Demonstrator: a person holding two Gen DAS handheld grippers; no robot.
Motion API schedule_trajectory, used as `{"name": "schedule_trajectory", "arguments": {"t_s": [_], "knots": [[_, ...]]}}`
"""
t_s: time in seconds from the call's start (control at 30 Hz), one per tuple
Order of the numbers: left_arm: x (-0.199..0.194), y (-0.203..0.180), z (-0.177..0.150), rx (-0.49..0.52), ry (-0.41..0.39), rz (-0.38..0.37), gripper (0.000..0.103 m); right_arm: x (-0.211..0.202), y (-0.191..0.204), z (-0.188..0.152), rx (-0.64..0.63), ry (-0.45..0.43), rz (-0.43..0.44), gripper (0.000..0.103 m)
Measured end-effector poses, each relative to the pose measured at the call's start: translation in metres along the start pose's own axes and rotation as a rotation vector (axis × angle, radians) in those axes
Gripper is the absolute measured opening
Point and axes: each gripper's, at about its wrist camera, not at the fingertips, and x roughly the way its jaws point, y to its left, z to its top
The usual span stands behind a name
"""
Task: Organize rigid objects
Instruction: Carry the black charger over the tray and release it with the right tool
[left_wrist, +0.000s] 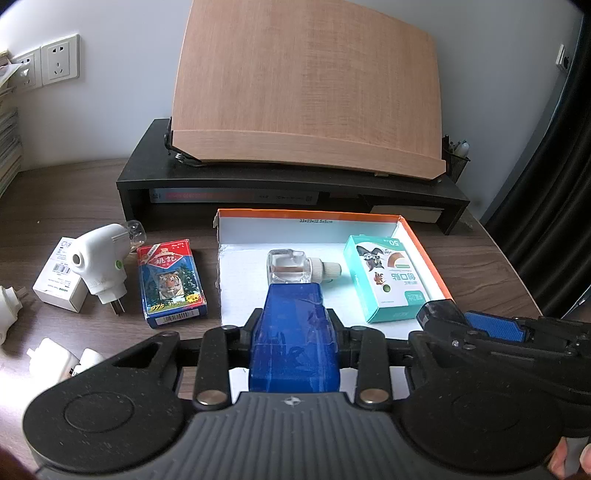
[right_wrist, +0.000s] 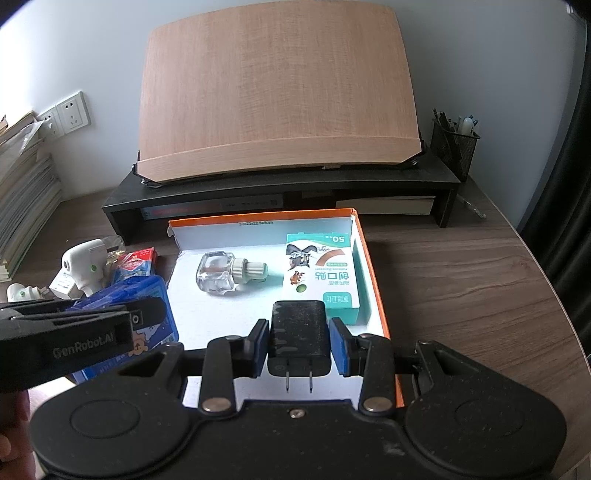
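Desk (right_wrist: 461, 273) bare right of orange-rimmed box (right_wrist: 375, 273).

A home study or small office corner; a dark wood-grain desk (right_wrist: 461, 266) stands against a plain white wall (right_wrist: 461, 55) with white double wall sockets (right_wrist: 70, 112); a black monitor riser shelf (right_wrist: 258, 186) holds flat books beneath and a tilted light-brown wooden reading board (right_wrist: 277, 88) on top; a black mesh pen holder (right_wrist: 455, 146) stands at its end; stacked paper booklets (right_wrist: 22, 192) are piled at the left.
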Motion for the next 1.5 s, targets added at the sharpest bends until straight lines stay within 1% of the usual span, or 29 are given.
{"name": "schedule_trajectory", "arguments": {"t_s": [0.53,0.57,0.63,0.9,1.0,1.1,1.2,1.27,1.4,1.47,1.5], "knots": [[0.000,-0.001,0.000,0.001,-0.001,0.001,0.034,0.002,0.001,0.002,-0.005,0.003,0.004,0.044],[0.000,-0.001,0.000,0.001,-0.001,0.000,0.034,0.002,0.001,0.002,-0.006,0.002,0.004,0.040],[0.000,-0.001,0.000,0.001,-0.001,0.000,0.034,0.002,0.001,0.003,-0.008,0.003,0.004,0.028],[0.001,-0.002,-0.002,-0.002,0.001,0.007,0.034,0.007,-0.003,0.001,-0.007,0.016,-0.003,0.028],[0.000,0.001,-0.002,-0.009,0.002,0.013,0.034,0.006,-0.009,-0.003,-0.005,0.022,0.007,0.029],[0.000,0.006,-0.003,-0.019,0.002,0.024,0.034,0.007,-0.017,-0.011,0.006,0.046,0.034,0.031],[0.000,0.011,-0.006,-0.035,0.009,0.032,0.034,0.006,-0.020,-0.020,-0.004,0.058,0.066,0.041],[0.000,0.013,-0.007,-0.041,0.014,0.034,0.034,0.006,-0.017,-0.026,-0.026,0.071,0.088,0.054],[-0.001,0.016,-0.010,-0.047,0.017,0.036,0.034,0.008,-0.012,-0.037,-0.078,0.077,0.089,0.062],[-0.001,0.017,-0.011,-0.050,0.021,0.039,0.034,0.011,-0.011,-0.038,-0.083,0.074,0.080,0.070],[-0.001,0.017,-0.012,-0.051,0.024,0.040,0.034,0.014,-0.012,-0.037,-0.084,0.076,0.078,0.070]]}}
